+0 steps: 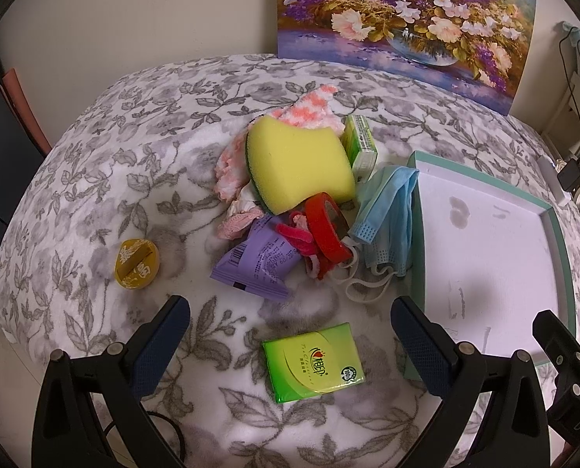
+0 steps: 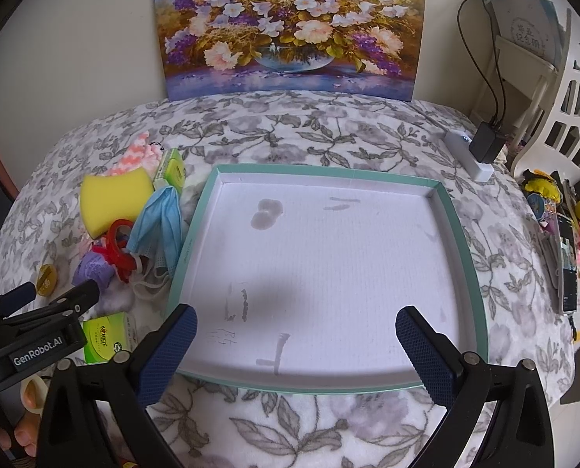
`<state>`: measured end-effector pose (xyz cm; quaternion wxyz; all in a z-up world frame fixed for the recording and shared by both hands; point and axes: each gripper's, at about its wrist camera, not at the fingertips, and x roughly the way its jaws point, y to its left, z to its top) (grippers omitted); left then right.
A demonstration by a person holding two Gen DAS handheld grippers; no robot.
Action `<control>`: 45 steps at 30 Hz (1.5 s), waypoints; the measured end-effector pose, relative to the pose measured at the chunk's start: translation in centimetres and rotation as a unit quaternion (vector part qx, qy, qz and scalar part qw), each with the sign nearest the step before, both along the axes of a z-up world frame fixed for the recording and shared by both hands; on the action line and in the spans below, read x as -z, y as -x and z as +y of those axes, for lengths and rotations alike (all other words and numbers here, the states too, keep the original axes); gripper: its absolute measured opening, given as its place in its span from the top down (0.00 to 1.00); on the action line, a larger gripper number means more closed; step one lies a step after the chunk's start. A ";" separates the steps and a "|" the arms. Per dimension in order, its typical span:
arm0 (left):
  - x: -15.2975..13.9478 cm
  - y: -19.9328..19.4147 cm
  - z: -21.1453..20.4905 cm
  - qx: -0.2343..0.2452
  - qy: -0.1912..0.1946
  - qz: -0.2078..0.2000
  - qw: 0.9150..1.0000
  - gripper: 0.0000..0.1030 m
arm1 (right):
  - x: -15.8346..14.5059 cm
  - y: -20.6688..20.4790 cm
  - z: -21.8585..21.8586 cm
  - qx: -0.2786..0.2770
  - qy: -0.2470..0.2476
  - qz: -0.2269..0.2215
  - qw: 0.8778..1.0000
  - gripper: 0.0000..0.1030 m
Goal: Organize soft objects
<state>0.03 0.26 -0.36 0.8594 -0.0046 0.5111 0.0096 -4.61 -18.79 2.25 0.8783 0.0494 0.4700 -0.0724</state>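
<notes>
Left hand-held gripper (image 1: 290, 323) is hanging over the blanket-covered surface (image 1: 95, 179) with its jaws spread wide and nothing between them. Sitting right in the gap, just near of the fingertips, is a green tissue pack (image 1: 313, 362), so my guess is that's the thing getting lined up for a grab. Farther out there's a jumble piled together: a yellow sponge (image 1: 299, 163) leaning on a pink-and-white fuzzy cloth (image 1: 313, 111), a red tape ring (image 1: 325, 230) lying against the sponge's near edge, a purple packet (image 1: 259, 265), and a blue face mask (image 1: 387, 218) draping toward the tray. A gold round lid (image 1: 136, 264) is sitting off to the left by itself, well apart from the heap. A second green box (image 1: 360, 142) is poking out behind the sponge.

Over on the right wrist view, the right hand-held gripper (image 2: 296, 333) is also gaping wide and carrying nothing, hovering over the near edge of the teal-rimmed tray (image 2: 465, 234). The tray is lying flat and nothing soft is in it yet, just some grey smudges on the white bottom, so it looks like the drop-off spot and the sorting is barely getting going. The mask is touching the tray's left rim, probably the easiest thing to drag in. A flower painting (image 2: 290, 27) is leaning against the far wall.
</notes>
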 end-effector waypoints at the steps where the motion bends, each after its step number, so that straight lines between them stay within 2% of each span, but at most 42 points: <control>1: 0.0 0.0 0.0 0.000 0.000 0.000 1.000 0.00 | 0.0 0.0 0.0 0.000 0.000 0.000 1.000 0.00; 17: 0.1 0.0 0.6 -0.005 -0.001 0.003 1.000 0.01 | 0.0 0.0 0.0 0.000 0.000 0.000 1.000 0.00; 21: 0.0 -0.4 1.8 -0.028 -0.007 0.017 0.999 0.01 | 0.2 0.0 1.0 -0.020 0.003 -0.003 1.000 0.00; 24: 0.2 -0.6 3.3 -0.044 0.003 0.028 0.999 0.01 | 0.2 -0.5 2.3 -0.050 -0.001 0.001 0.999 0.00; 29: 0.8 -0.9 6.0 -0.069 0.010 0.044 0.997 0.00 | 0.5 -1.5 5.1 -0.100 -0.061 0.021 0.993 0.01; 34: 1.7 -1.4 9.1 -0.091 0.008 0.058 0.994 0.01 | 0.7 -2.7 7.3 -0.124 -0.108 0.044 0.985 0.01; 45: 3.3 -2.2 14.6 -0.111 0.027 0.078 0.990 0.01 | 3.4 -4.9 12.4 -0.173 -0.123 0.127 0.969 0.01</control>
